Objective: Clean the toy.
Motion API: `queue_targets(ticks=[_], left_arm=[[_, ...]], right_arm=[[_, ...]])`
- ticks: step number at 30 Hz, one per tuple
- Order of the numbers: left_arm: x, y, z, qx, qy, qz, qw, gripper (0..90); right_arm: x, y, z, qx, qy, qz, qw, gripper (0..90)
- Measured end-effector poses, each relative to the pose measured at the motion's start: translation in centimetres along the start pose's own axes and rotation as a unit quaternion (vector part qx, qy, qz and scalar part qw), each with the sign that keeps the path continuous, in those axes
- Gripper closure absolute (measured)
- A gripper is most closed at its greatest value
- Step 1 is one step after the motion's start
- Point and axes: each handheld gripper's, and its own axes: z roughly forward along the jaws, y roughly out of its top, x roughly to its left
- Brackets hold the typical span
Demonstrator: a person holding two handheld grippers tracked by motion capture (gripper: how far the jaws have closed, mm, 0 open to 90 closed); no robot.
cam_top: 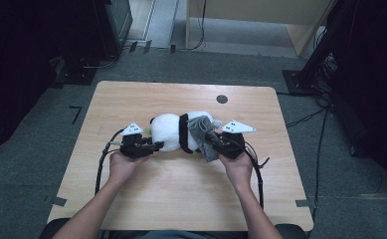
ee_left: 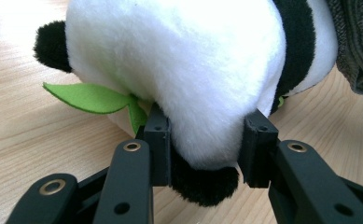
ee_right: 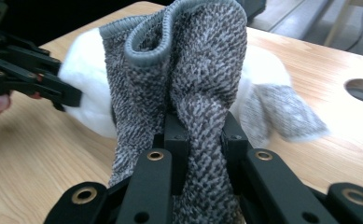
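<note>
The right gripper (ee_right: 200, 135) has its two black jaws clamped on a grey knitted sock (ee_right: 188, 79), bunching the fabric between the pads, with the ribbed cuff gaping open above them; in the high view this gripper (cam_top: 216, 142) sits at the right end of a plush panda (cam_top: 173, 132), and the sock (cam_top: 203, 135) hangs draped against that end of the toy. The left gripper (ee_left: 207, 135) is clamped too, pinching the panda's (ee_left: 179, 70) white plush on both sides just above a black paw; a green felt leaf (ee_left: 88, 98) sticks out from under the toy, to the left in this view. Seen from above, the left gripper (cam_top: 148, 145) grips the panda's left end, so the toy lies stretched between the two tools, its long axis running left to right across the wooden table (cam_top: 181, 194) and roughly level with both hands.

The relation that matters: the sock's open cuff faces the panda's right end and touches it, and the toy extends away from the right gripper toward the left one; the right hand (cam_top: 238, 167) is the nearer to the sock's mouth, while the left hand (cam_top: 121, 167) anchors the far end. Judging from this, the work in hand is drawing the sock over the panda along that axis, the left grip steadying the toy against the pull. A small second grey sock-like piece (ee_right: 286, 114) lies beyond; a round hole (cam_top: 222, 98) marks the table's far side.
</note>
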Motion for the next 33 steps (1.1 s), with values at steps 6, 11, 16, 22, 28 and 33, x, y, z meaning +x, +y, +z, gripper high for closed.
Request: queue_targets(ticks=[6, 11, 16, 22, 28, 33], left_arm=[[0.0, 0.0, 0.0, 0.000, 0.000, 0.001, 1.0000, 62.1], [-0.1, 0.0, 0.1, 0.001, 0.005, 0.002, 1.0000, 61.9], [-0.3, 0.1, 0.1, 0.003, 0.014, 0.000, 0.9999, 61.5], [-0.6, 0.2, 0.0, 0.005, 0.022, 0.003, 0.9997, 61.4], [-0.8, 0.3, 0.0, 0.005, 0.025, 0.002, 0.9997, 61.2], [-0.9, 0.3, 0.0, 0.005, 0.030, 0.004, 0.9995, 61.0]], right_arm=[[-0.8, -0.3, -0.3, 0.004, -0.012, 0.002, 0.9999, 79.0], [-1.8, -0.6, -0.7, 0.011, -0.028, 0.015, 0.9994, 79.1], [-1.6, 0.0, -1.7, -0.016, -0.014, 0.029, 0.9993, 79.3], [2.3, 1.7, -1.4, -0.041, 0.034, -0.010, 0.9985, 79.2], [5.7, 2.5, 2.0, -0.033, 0.078, -0.029, 0.9960, 79.3], [8.0, 3.5, 5.7, -0.024, 0.113, -0.016, 0.9931, 79.3]])
